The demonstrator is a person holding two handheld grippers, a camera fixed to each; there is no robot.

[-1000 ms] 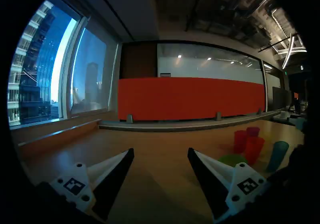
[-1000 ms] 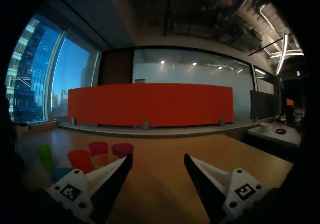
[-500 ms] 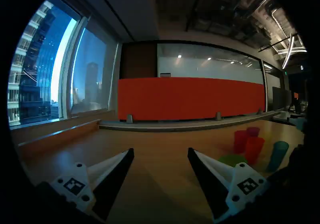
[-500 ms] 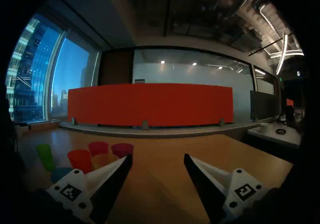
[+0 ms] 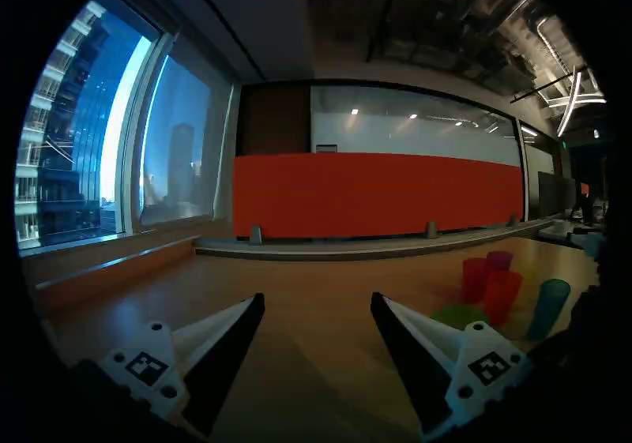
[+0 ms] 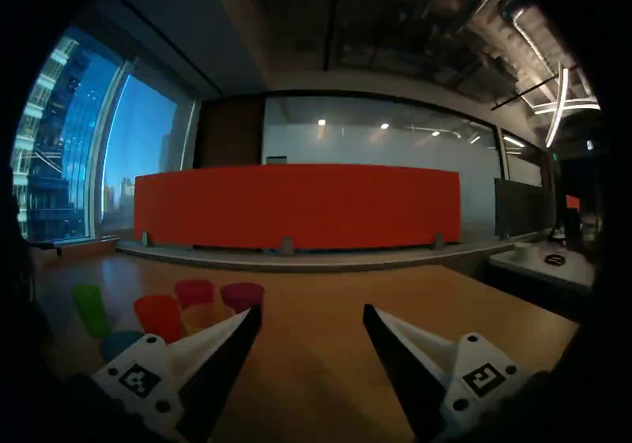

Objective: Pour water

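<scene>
Several coloured plastic cups stand grouped on a wooden table [image 5: 316,317]. In the left gripper view they are at the right: a red cup [image 5: 474,279], a magenta cup [image 5: 499,260], an orange cup [image 5: 502,296], a teal cup [image 5: 549,307] and a low green one [image 5: 458,316]. My left gripper [image 5: 317,299] is open, empty, to the left of them. In the right gripper view the cups are at the lower left: green cup [image 6: 91,309], orange cup [image 6: 158,317], red cup [image 6: 193,293], magenta cup [image 6: 242,295]. My right gripper [image 6: 311,312] is open and empty, to their right.
A long red partition [image 5: 371,194] runs along the table's far edge. Tall windows [image 5: 87,143] line the left side. A second desk with small items [image 6: 545,263] stands at the right in the right gripper view. The room is dim.
</scene>
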